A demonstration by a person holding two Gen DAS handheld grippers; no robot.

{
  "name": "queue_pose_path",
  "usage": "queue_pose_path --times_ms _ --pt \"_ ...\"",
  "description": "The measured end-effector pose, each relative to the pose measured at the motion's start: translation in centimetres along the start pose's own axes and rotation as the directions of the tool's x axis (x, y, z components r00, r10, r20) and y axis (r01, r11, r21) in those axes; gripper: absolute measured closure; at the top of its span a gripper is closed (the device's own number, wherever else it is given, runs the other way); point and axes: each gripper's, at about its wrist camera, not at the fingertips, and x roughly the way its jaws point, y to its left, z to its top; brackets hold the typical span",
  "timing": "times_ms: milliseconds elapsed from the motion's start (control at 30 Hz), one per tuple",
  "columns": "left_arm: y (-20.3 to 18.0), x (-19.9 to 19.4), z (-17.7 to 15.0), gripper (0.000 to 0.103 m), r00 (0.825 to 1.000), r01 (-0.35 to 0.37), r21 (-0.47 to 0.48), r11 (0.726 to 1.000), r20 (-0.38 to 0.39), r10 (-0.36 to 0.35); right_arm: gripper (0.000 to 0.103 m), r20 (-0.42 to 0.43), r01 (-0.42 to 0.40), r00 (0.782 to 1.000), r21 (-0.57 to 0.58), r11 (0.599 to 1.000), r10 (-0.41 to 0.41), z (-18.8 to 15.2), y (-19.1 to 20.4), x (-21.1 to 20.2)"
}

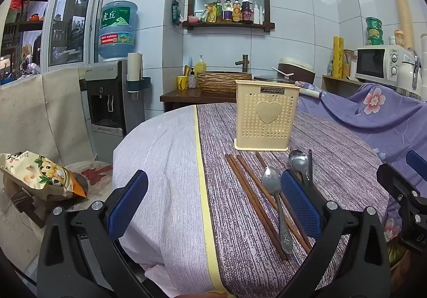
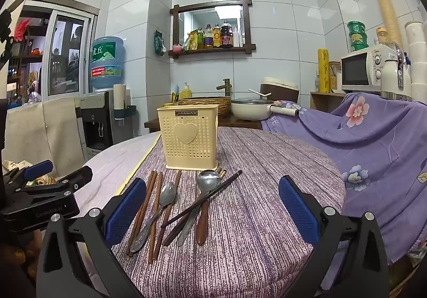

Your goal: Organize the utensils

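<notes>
Both the left gripper (image 1: 213,204) and right gripper (image 2: 212,211) gape empty; before the holder (image 2: 190,135), stiff chopsticks (image 2: 144,210) and probably slippery spoons (image 2: 166,195) want mid-shaft pinches.

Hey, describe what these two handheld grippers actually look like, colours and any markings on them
Both match. The left gripper and right gripper have black plastic bodies with angular triangular cut-outs and silver screw heads at the joints. Each finger carries a flat blue textured pad. Seen from the right wrist, the left gripper's body bears pale lettering, too blurred to read surely. No cables or sleeves show.
</notes>
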Motion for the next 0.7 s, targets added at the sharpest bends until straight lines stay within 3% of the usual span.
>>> queue_pose_path --times_ms 700 --pt "0.14 0.04 0.40 0.005 1.000 0.004 -0.001 1.000 -0.004 -0.004 0.006 -0.001 -0.002 1.000 0.004 1.000 0.002 0.01 -0.03 0.02"
